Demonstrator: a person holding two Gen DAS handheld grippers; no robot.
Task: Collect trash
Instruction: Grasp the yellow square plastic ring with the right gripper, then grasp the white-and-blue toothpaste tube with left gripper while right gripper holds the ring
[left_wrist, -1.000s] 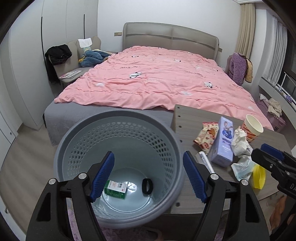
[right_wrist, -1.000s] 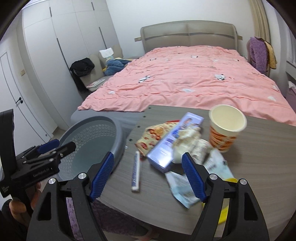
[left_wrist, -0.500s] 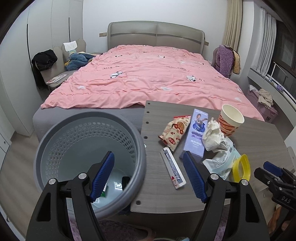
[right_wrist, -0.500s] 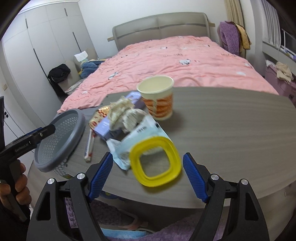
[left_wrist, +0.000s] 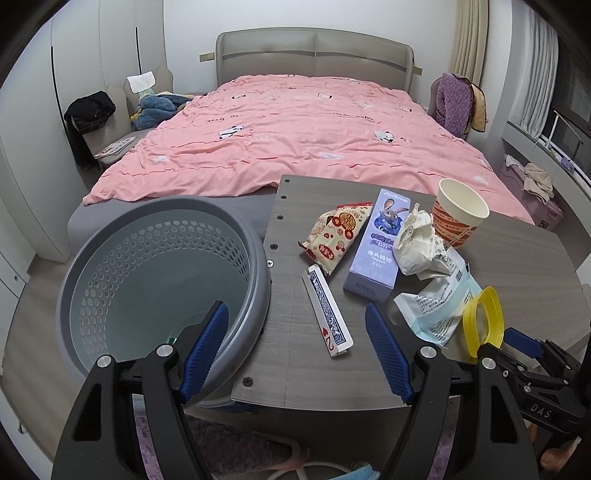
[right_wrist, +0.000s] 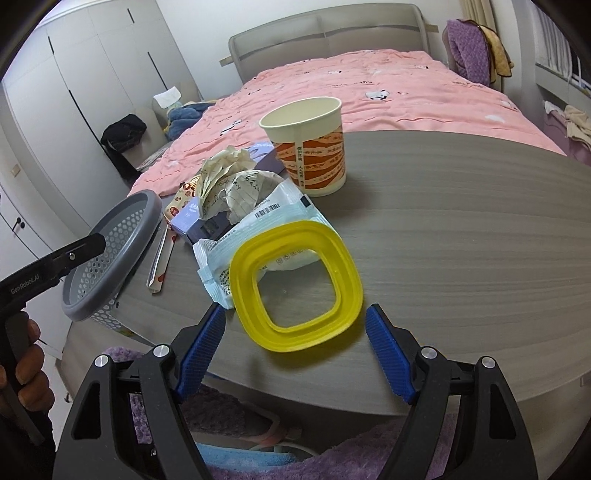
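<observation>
Right wrist view: the right gripper (right_wrist: 295, 343) stands wide and empty, and the yellow ring (right_wrist: 295, 284) lies flat on the table (right_wrist: 461, 258) just ahead of its open jaws, overlapping a white packet (right_wrist: 258, 221). The ring's near edge sits between the pads, so this hand is nearer. The left gripper (left_wrist: 295, 349), also wide and empty, hangs by the basket (left_wrist: 159, 280), well left of the ring.

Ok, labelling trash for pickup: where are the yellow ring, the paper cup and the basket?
yellow ring (right_wrist: 295, 254), right wrist view, upper band.
paper cup (right_wrist: 314, 162), right wrist view, striped side.
basket (left_wrist: 258, 254), left wrist view, rim.
</observation>
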